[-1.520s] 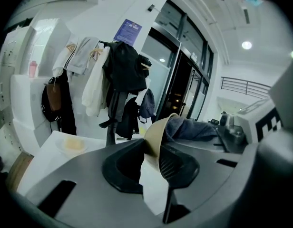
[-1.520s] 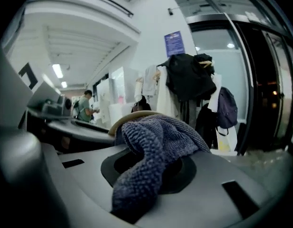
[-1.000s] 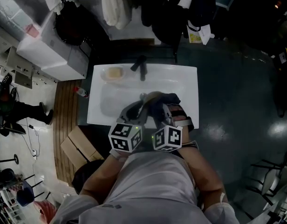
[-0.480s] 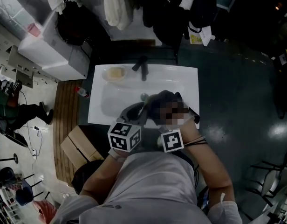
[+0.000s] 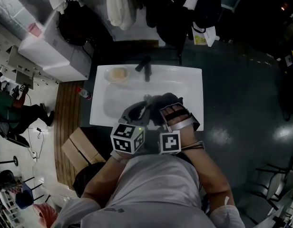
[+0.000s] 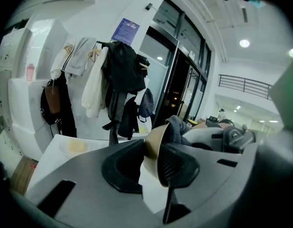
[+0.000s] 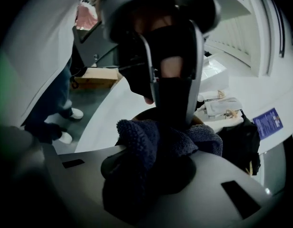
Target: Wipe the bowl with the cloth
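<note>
1. The bowl [image 6: 152, 146] is tan and thin-walled, with a smooth rim. It is tipped up on edge rather than sitting flat.
2. It is held over the front half of a white sink [image 5: 191, 82], not resting on it.
3. The left gripper [image 6: 149, 167] has its 2 jaws clamped on the bowl's rim, 1 pad inside the wall and 1 outside.
4. A dark, nubbly cloth [image 7: 151, 141] is bunched against the bowl's open side and fills much of its mouth.
5. The right gripper [image 7: 153, 170] has its jaws pinched shut on a thick fold of the cloth and faces the left gripper closely.
6. In the head view the 2 marker cubes sit side by side at the sink's near edge.
7. At the sink's far edge stand a dark faucet [image 5: 145, 69] and, to its left, yellow soap [image 5: 118, 74].
</note>
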